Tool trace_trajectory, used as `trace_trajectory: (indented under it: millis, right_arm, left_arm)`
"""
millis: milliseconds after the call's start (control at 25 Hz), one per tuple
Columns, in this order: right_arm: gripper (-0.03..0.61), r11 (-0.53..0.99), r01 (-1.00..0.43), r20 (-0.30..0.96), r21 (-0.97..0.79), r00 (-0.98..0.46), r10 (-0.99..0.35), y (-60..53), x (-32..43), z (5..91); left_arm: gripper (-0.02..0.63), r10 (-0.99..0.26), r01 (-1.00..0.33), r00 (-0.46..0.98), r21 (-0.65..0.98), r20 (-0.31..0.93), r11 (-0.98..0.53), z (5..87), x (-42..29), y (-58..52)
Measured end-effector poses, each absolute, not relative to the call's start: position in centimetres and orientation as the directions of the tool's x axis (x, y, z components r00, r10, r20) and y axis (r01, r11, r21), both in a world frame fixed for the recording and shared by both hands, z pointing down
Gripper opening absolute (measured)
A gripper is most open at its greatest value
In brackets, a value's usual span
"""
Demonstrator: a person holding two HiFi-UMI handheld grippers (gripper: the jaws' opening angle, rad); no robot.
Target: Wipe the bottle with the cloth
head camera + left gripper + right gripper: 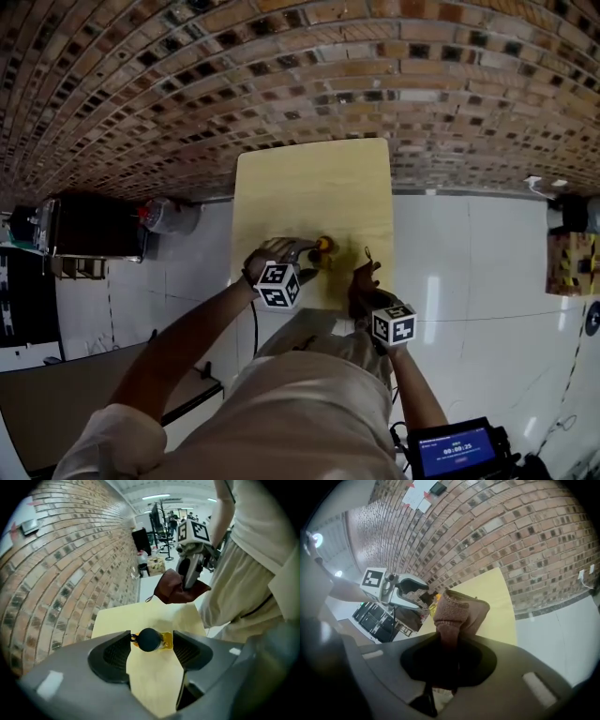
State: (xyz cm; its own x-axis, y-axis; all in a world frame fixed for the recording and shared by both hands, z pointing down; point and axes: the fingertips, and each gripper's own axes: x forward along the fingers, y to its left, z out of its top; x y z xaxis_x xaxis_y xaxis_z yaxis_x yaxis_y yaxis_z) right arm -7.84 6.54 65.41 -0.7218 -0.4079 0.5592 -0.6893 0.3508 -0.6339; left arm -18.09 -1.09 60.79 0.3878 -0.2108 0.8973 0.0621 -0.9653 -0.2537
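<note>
Yellow table (309,187) bears the bottle (149,639), cap toward left claw (151,645).

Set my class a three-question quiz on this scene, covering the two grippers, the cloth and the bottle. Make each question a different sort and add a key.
1. True or false: the right gripper is shut on the cloth.
2. Where is the bottle? A: on the table, seen between the open jaws of the left gripper; B: wrapped in the cloth; C: in the right gripper.
3. Fill in: the wall behind the table is made of ___.
Key: 1 true; 2 A; 3 brick.
</note>
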Motion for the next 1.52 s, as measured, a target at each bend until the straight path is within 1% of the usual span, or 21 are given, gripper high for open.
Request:
trace_trajectory:
  millis: [120, 240, 440, 560, 640, 760, 880, 960, 1080, 1240, 1360, 1440, 1520]
  right_arm:
    - [0.072, 0.382, -0.686, 0.566, -0.619, -0.727, -0.388, 7.2, -8.8, 65.2]
    - [0.072, 0.376, -0.695, 0.574, -0.613, -0.719, -0.391, 7.5, -9.7, 65.3]
    - [0.072, 0.320, -0.723, 0.579, -0.613, -0.686, -0.441, 7.5, -11.0, 65.2]
    - [0.072, 0.267, -0.734, 0.575, -0.624, -0.663, -0.479, 7.5, -11.7, 65.3]
    - [0.072, 0.232, -0.741, 0.574, -0.631, -0.646, -0.504, 7.5, -12.4, 65.3]
    - [0.072, 0.194, -0.746, 0.566, -0.637, -0.624, -0.538, 7.3, -13.4, 65.3]
    - [0.072, 0.155, -0.748, 0.551, -0.645, -0.596, -0.584, 6.4, -14.2, 65.2]
    - [0.072, 0.117, -0.738, 0.526, -0.665, -0.573, -0.629, 5.5, -14.5, 64.8]
    - [0.072, 0.080, -0.705, 0.472, -0.704, -0.550, -0.689, 4.1, -15.0, 63.7]
    - [0.072, 0.077, -0.681, 0.442, -0.728, -0.552, -0.707, 2.5, -16.5, 63.6]
    - [0.072, 0.017, -0.678, 0.470, -0.734, -0.527, -0.708, 2.4, -16.3, 65.0]
    - [0.072, -0.051, -0.693, 0.525, -0.719, -0.494, -0.693, 2.8, -15.5, 66.6]
    - [0.072, -0.109, -0.714, 0.578, -0.691, -0.457, -0.676, 2.8, -14.9, 68.1]
  left_arm:
    - [0.299, -0.174, 0.206, 0.356, -0.259, 0.918, -0.944, 62.0, -18.3, -1.1]
    - [0.290, -0.144, 0.356, 0.355, -0.276, 0.924, -0.893, 62.5, -17.8, -1.1]
    - [0.256, -0.066, 0.626, 0.326, -0.268, 0.943, -0.733, 63.7, -17.8, 0.1]
    - [0.255, -0.022, 0.713, 0.314, -0.251, 0.949, -0.654, 64.0, -18.1, 0.7]
    - [0.253, -0.014, 0.753, 0.314, -0.258, 0.949, -0.606, 64.2, -18.4, 0.8]
    - [0.232, -0.013, 0.795, 0.323, -0.278, 0.946, -0.540, 64.5, -18.5, 0.7]
    - [0.229, -0.002, 0.801, 0.320, -0.272, 0.947, -0.533, 64.6, -18.3, 0.6]
    - [0.224, -0.005, 0.774, 0.319, -0.264, 0.948, -0.575, 64.5, -18.1, 0.5]
    - [0.221, -0.042, 0.683, 0.325, -0.266, 0.945, -0.680, 64.4, -17.6, 0.5]
    - [0.213, -0.072, 0.579, 0.344, -0.272, 0.936, -0.769, 64.3, -16.7, 1.4]
    - [0.207, -0.075, 0.543, 0.334, -0.257, 0.940, -0.799, 64.6, -16.2, 2.0]
    - [0.181, -0.051, 0.499, 0.342, -0.227, 0.938, -0.836, 64.6, -15.8, 2.3]
    - [0.186, -0.053, 0.443, 0.346, -0.213, 0.937, -0.871, 64.6, -15.6, 2.2]
